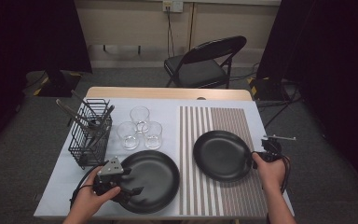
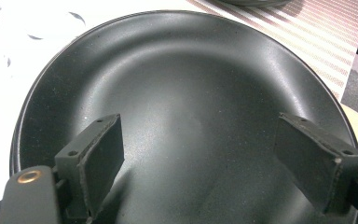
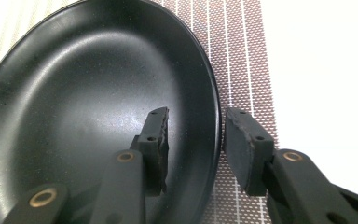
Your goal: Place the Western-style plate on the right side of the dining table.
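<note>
Nearest the high camera, at lower left, we see the left gripper (image 1: 129, 187) over the near edge of the left plate (image 1: 156, 179); its jaws stand wide apart above the plate's bowl, nothing between them, pads clear of the surface in the left gripper view. That plate sits on the pale cloth (image 1: 65, 175), lower centre-left of the frame.

Right plate (image 1: 221, 154) lies on the striped mat (image 1: 223, 196), centre-right. The right gripper (image 1: 255, 157) comes in from the plate's right edge. In the right gripper view the jaws straddle the plate rim (image 3: 214, 116): one pad (image 3: 158, 140) inside over the bowl, the other outside over the mat. We see a gap on the inside pad; the outer one sits just beside the rim, and whether it touches we cannot tell. Half-closed, not clamped, so we call it open around the rim.

Our read of the step: getting a hold on the right plate's edge, left gripper waiting over its own plate. The next move calls for closing the right jaws squarely on the rim before any lift; a shallow bite on a smooth, sloped edge could slip.

Further out: three glasses (image 1: 140, 128) clustered above the left plate, a wire rack (image 1: 91, 135) with utensils at upper left of the cloth, and a folding chair (image 1: 205, 63) beyond the table.
</note>
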The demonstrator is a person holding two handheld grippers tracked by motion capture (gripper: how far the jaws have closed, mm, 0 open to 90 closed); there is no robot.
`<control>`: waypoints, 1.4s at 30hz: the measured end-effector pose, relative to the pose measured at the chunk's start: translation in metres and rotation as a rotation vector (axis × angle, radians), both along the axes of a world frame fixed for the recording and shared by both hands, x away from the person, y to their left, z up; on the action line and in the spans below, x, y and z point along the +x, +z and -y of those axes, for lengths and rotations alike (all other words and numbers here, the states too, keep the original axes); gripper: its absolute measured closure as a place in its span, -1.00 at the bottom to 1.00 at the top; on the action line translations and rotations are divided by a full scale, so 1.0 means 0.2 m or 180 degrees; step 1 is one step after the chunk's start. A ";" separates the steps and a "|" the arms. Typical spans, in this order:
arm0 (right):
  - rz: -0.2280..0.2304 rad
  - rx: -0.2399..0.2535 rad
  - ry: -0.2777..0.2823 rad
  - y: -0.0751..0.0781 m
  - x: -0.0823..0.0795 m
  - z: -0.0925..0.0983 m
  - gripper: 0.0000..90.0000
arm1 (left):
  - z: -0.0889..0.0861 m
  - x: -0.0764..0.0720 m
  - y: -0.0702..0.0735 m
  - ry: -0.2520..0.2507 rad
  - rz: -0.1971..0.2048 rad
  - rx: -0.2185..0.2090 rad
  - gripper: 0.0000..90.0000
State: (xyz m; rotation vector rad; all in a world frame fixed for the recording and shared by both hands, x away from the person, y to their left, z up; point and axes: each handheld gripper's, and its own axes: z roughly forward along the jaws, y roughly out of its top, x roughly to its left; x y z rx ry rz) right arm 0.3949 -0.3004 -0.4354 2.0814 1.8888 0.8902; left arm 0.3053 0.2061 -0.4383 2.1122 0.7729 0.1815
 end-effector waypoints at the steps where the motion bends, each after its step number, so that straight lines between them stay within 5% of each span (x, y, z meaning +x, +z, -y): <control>1: 0.0016 0.0004 -0.0006 0.00 0.00 0.00 0.31 | 0.00 0.00 0.00 -0.0006 0.0003 0.0013 -0.64; 9: 0.0138 0.0021 0.0047 0.03 -0.01 0.00 0.18 | 0.00 0.00 0.00 -0.0004 0.0004 0.0001 -0.64; 19: 0.0385 -0.0032 0.0348 0.05 -0.02 -0.05 -0.01 | 0.01 -0.01 0.00 0.0004 -0.0005 -0.0011 -0.64; 42: 0.0584 -0.0102 0.0937 0.08 -0.04 -0.19 -0.42 | 0.00 -0.01 0.01 -0.0033 0.0018 0.0024 -0.64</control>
